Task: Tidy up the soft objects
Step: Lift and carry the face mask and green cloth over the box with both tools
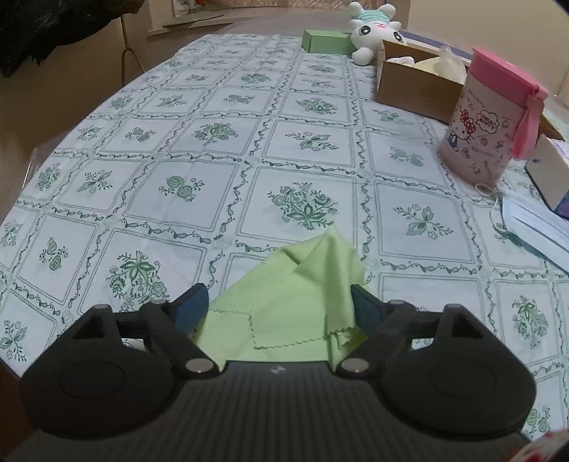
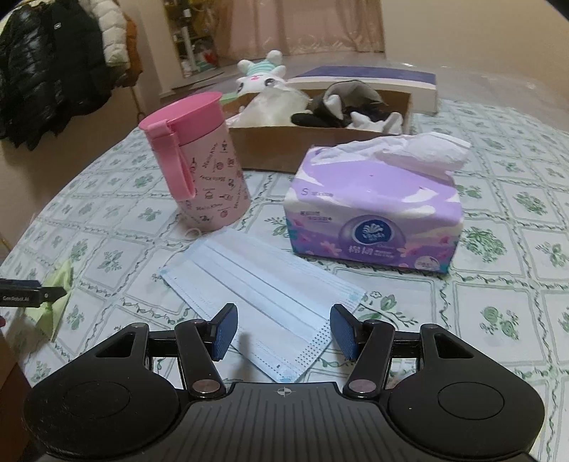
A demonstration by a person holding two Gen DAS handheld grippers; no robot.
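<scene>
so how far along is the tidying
Done: dark and white soft items already lie in the cardboard box. In hand: nothing gripped; the green cloth lies between the open left gripper, the face mask under the open right gripper. Left: both, perhaps the plush toy.
</scene>
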